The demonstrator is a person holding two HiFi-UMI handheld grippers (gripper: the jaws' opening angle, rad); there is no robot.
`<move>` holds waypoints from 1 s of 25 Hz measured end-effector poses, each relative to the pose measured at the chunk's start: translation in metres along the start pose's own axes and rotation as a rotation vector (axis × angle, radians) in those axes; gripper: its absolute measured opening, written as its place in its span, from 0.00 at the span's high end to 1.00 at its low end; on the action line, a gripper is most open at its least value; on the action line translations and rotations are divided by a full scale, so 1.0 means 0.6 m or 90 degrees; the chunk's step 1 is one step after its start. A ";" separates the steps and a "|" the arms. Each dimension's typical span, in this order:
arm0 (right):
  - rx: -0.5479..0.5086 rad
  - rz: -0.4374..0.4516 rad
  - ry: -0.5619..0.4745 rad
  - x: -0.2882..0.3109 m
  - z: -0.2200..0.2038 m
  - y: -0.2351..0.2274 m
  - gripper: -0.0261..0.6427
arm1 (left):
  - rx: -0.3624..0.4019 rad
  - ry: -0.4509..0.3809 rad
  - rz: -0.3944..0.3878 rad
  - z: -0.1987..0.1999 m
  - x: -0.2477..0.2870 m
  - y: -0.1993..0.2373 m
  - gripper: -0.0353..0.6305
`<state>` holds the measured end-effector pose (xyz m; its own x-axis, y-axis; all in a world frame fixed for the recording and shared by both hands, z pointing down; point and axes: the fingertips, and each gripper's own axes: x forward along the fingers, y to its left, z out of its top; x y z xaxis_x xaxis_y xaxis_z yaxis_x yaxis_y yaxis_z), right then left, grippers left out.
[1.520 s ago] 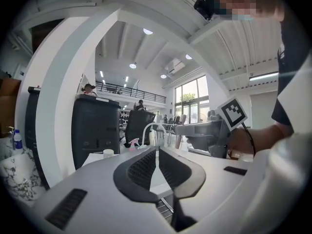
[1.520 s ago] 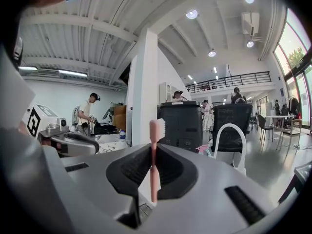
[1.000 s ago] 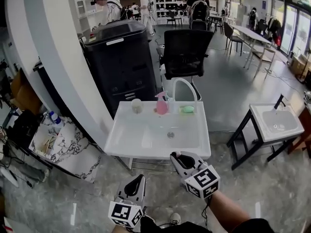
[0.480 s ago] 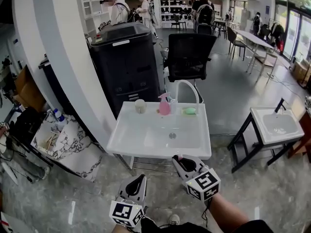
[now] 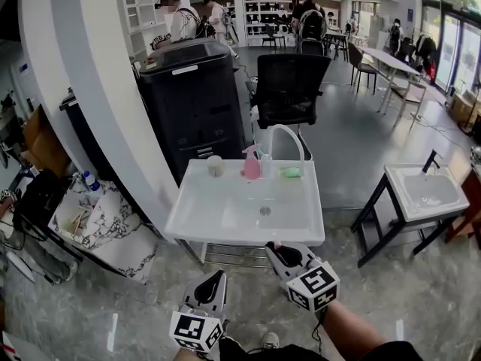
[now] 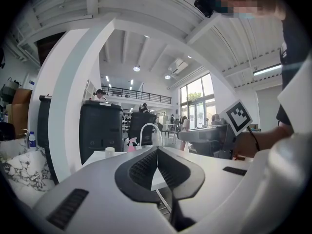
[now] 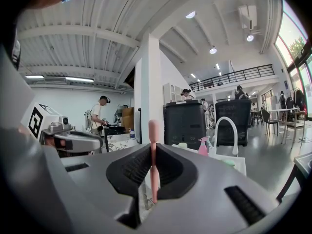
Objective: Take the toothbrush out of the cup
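Observation:
My right gripper (image 7: pixel 153 152) is shut on a pink toothbrush (image 7: pixel 153 130), which stands upright between the pads with its rounded end poking above the jaws. In the head view the right gripper (image 5: pixel 270 248) hovers just in front of the white sink's front rim (image 5: pixel 225 239). A small pale cup (image 5: pixel 216 165) stands on the back ledge of the sink, left of a pink spray bottle (image 5: pixel 250 162); the same cup (image 7: pixel 182 145) shows far ahead in the right gripper view. Lower and to the left, my left gripper (image 5: pixel 214 278) is shut with nothing between its pads (image 6: pixel 146 165).
A curved white faucet (image 5: pixel 289 138) and a green soap (image 5: pixel 291 172) sit at the sink's back right. Behind it stand a black cabinet (image 5: pixel 188 104) and a black office chair (image 5: pixel 289 85). A second sink on a dark frame (image 5: pixel 425 190) is at the right. People stand far back.
The right gripper has drawn slightly back from the sink's front edge, still shut on the toothbrush. The left gripper has stayed put.

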<state>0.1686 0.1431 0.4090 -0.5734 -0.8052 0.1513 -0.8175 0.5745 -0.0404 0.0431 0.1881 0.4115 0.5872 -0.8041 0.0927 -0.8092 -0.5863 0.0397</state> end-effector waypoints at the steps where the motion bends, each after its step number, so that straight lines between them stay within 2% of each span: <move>1: 0.000 -0.001 0.001 -0.001 -0.001 0.000 0.91 | 0.001 0.000 0.000 0.000 -0.001 -0.001 0.92; 25: 0.010 -0.003 -0.002 -0.010 -0.005 -0.010 0.91 | 0.004 0.004 -0.002 0.005 0.008 -0.007 0.92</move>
